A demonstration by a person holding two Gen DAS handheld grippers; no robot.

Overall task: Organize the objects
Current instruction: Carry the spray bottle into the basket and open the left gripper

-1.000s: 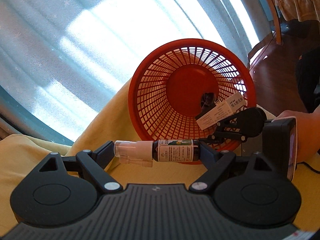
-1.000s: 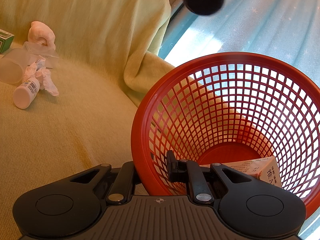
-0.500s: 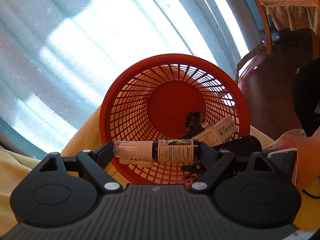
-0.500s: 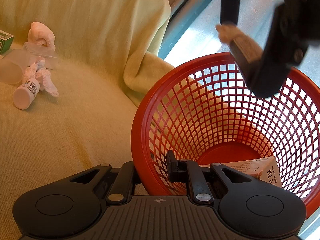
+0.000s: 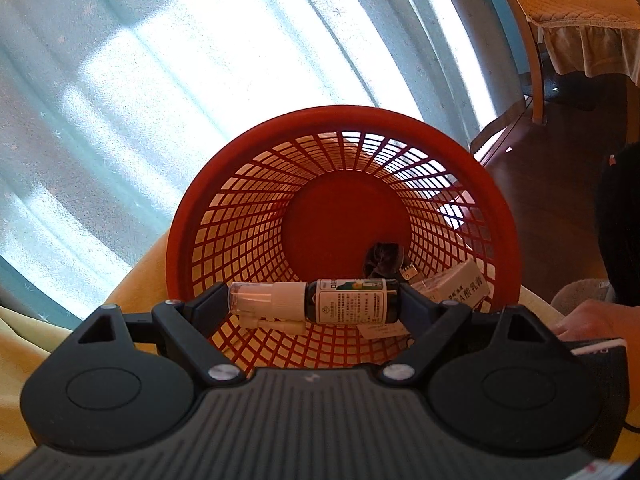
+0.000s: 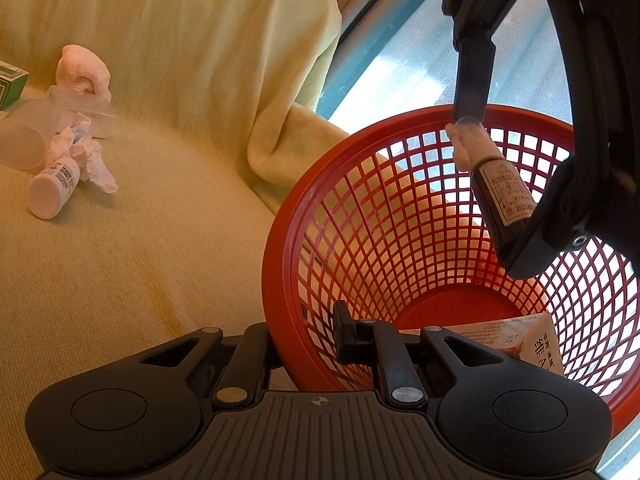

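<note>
The left gripper [image 5: 314, 306] clamps a dark spray bottle [image 5: 316, 306] end to end, its jaws spread wide along the bottle's length, cap against one pad and base against the other. The bottle lies crosswise in front of the mouth of a red basket [image 5: 224, 168], which is tipped toward the camera. The right gripper [image 6: 308, 340] has its jaws nearly together, pinching the basket's rim wall between one finger outside and one inside.

From the left wrist, the basket's inside is open to the eye: a white box [image 5: 464, 290] with printed characters lies against the lower wall, and beside it sits a small dark object [image 5: 382, 258], perhaps a clip, too shadowed to name. A hand [image 5: 588, 320] shows at the right edge, with a pale curtain [image 5: 160, 80] behind and a cushioned chair [image 5: 568, 12] at upper right.

The right wrist view alone shows the bottle from the side, hanging slanted above the basket's opening, cap uppermost. Only here does the yellow-green sofa [image 6: 140, 240] appear, with things still lying on it at far left: a white pill bottle [image 6: 52, 188] on its side, crumpled tissue [image 6: 90, 156], a clear plastic cup [image 6: 24, 136], a pink rolled cloth [image 6: 82, 68] and a green box [image 6: 10, 84].
</note>
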